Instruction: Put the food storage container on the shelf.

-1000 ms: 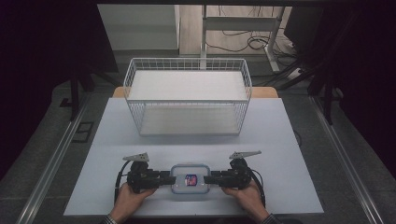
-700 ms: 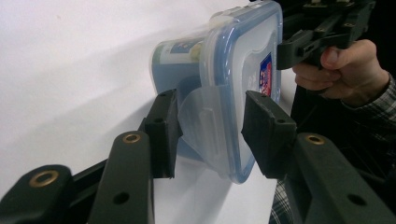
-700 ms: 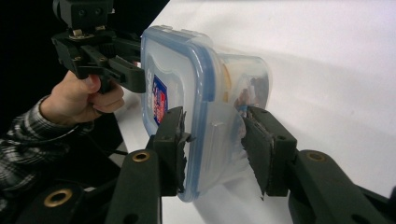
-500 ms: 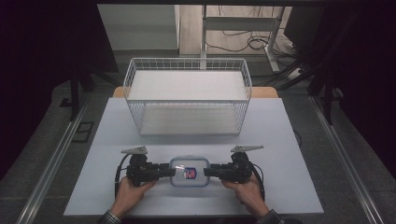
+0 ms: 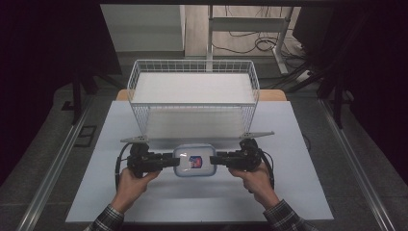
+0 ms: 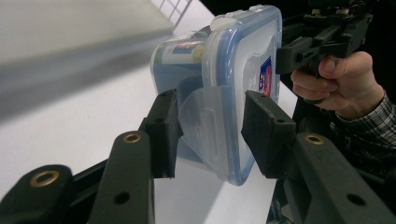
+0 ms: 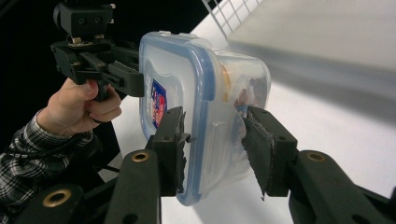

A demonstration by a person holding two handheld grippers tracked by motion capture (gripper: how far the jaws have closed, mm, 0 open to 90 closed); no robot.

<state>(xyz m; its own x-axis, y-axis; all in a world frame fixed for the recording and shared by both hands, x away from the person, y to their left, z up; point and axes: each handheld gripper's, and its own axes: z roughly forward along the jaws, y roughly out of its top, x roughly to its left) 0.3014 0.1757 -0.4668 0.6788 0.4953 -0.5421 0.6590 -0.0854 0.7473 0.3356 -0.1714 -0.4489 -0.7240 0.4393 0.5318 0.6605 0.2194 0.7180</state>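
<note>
Fingers first, from the high view: the left gripper [image 5: 166, 161] and right gripper [image 5: 219, 159] each pinch one short end of a clear lidded container [image 5: 194, 160], which sits between them above the pale surface [image 5: 298, 192], just in front of the white wire basket [image 5: 192, 94]. Whether it rests on the surface or hangs free I cannot tell from up there. The basket is an open lattice of thin wire, boxy, with a flat white floor.

In the left gripper view, the black fingers [image 6: 161, 126] are clamped on the container's translucent latch flap [image 6: 205, 121], one pad against the tub wall, the other on the lid face. The lid is smooth hard plastic with a blue seal rim and rounded corners. A grip on a hinged flap is a weak one, I judge: the flap could flex or unclip, and the slick lid may slide.

In the right gripper view, the fingers [image 7: 170, 140] squeeze the opposite flap, their ridged pads looking worn at the edge. Contents show dimly through the cloudy wall. If the hands drift apart or twist unevenly, the tub could drop or pop open.
</note>
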